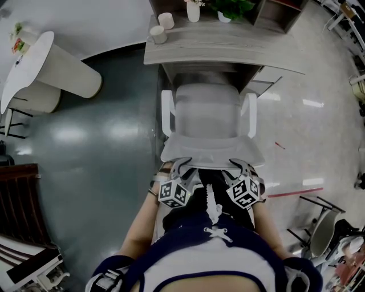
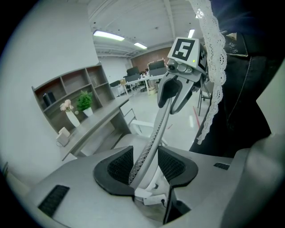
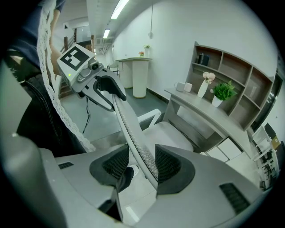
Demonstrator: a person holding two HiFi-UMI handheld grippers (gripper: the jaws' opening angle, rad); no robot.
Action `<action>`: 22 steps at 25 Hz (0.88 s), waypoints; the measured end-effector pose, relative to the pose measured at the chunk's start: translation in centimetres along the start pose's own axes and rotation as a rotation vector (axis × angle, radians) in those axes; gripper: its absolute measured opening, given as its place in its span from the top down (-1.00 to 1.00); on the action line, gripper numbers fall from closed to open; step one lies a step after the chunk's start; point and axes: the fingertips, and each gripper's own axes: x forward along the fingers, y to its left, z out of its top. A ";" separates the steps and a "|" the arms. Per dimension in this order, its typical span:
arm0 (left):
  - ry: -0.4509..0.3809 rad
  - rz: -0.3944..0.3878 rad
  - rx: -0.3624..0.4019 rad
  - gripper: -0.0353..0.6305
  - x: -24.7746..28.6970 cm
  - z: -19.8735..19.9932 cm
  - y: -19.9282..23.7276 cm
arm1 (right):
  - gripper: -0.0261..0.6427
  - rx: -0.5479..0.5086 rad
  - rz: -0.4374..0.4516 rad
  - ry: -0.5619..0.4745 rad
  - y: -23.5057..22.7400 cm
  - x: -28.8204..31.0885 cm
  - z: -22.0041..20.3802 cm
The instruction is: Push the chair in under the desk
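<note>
A white office chair (image 1: 205,114) faces the grey desk (image 1: 228,48), its seat partly under the desk top and its armrests showing on either side. Its mesh backrest (image 1: 211,153) is nearest me. My left gripper (image 1: 183,165) is shut on the backrest's top edge at the left, and my right gripper (image 1: 239,166) is shut on it at the right. In the left gripper view the backrest edge (image 2: 153,142) runs between the pads of the left gripper (image 2: 147,164). In the right gripper view the backrest edge (image 3: 133,138) runs likewise through the right gripper (image 3: 142,167).
On the desk stand two cups (image 1: 162,28), a vase (image 1: 194,11) and a potted plant (image 1: 231,8), with shelves behind. A drawer unit (image 1: 268,85) sits under the desk at right. A white pedestal table (image 1: 34,63) stands at left, another chair (image 1: 322,228) at lower right.
</note>
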 end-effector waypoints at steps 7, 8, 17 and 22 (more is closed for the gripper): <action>0.001 -0.006 -0.006 0.36 0.7 0.3 1.0 | 0.39 0.002 0.009 0.004 -1.2 0.4 0.3; 0.000 -0.006 -0.006 0.36 0.7 0.3 1.0 | 0.39 0.002 0.010 0.005 -1.2 0.5 0.3; -0.002 0.000 -0.002 0.36 1.4 0.5 2.1 | 0.39 0.005 0.010 0.008 -2.4 0.9 0.5; -0.004 0.006 -0.001 0.36 1.8 0.7 2.8 | 0.39 -0.001 0.006 0.006 -3.1 1.1 0.8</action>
